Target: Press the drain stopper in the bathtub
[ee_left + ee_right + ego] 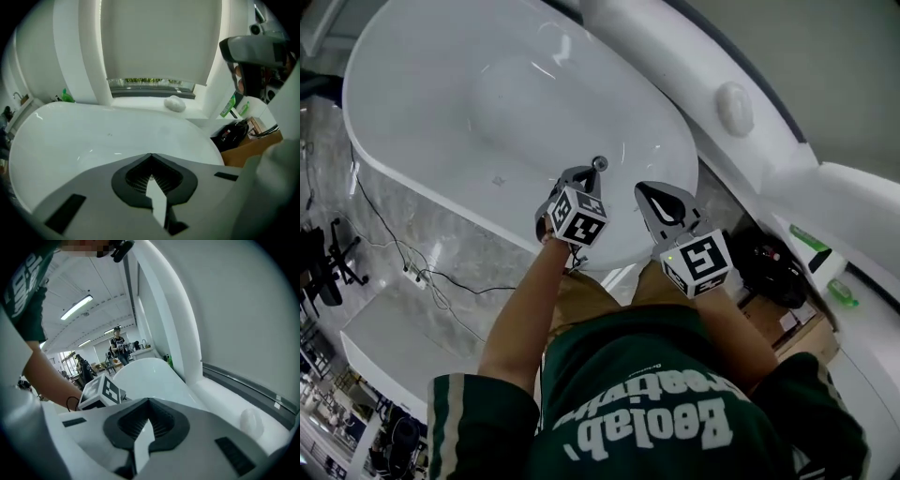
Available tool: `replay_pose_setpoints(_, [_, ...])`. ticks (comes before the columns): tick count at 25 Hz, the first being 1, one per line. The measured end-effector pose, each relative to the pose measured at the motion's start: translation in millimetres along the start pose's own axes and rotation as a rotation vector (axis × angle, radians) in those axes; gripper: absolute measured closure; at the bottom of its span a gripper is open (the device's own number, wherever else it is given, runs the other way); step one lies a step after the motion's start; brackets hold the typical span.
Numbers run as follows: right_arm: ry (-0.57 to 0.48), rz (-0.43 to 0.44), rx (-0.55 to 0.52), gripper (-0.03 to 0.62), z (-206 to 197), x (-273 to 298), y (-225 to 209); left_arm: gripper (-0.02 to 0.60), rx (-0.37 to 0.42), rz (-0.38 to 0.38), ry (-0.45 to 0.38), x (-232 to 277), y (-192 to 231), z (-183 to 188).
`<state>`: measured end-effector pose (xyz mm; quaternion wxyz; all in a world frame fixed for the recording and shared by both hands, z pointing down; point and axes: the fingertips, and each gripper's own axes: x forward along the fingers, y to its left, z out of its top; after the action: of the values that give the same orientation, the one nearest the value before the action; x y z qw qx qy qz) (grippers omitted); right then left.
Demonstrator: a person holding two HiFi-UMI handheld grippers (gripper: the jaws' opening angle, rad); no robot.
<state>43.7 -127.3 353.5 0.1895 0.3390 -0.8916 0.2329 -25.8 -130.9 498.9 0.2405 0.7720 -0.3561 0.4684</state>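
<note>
A white oval bathtub (422, 169) fills the head view. Its small round metal drain stopper (600, 162) sits on the tub floor near the near end. My left gripper (592, 172) hangs over the tub with its shut, empty jaws pointing at the stopper, tips just short of it; whether they touch I cannot tell. My right gripper (639, 187) is to the right, above the tub's near rim, jaws shut on nothing. In the left gripper view (151, 154) the stopper is hidden below the jaws. The right gripper view (149, 400) shows the left gripper's marker cube (101, 392).
On the window ledge behind the tub lies a white rounded object (734, 106). Right of the tub are green bottles (811, 239), a black bag (769, 267) and a cardboard box (253, 145). A cable and power strip (412, 274) lie on the floor at left. A person (117, 345) stands far off.
</note>
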Motion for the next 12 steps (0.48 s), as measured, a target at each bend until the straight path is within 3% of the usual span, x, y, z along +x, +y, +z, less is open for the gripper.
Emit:
replay_pose_setpoints(3, [-0.026,0.007,0.022,0.582,19,-12,12,0.577,0.020,0.015,-0.043,-34,-2,14])
replay_pose_setpoints(8, [-0.017,0.048,-0.064,0.583,37,-32,35,0.577,-0.013,0.032,-0.140,-93,-4,37])
replay_pose_setpoints(12, [-0.025,0.054,-0.116,0.583,54,-40,54,0.577,0.029,0.024,-0.228,-143,-8,55])
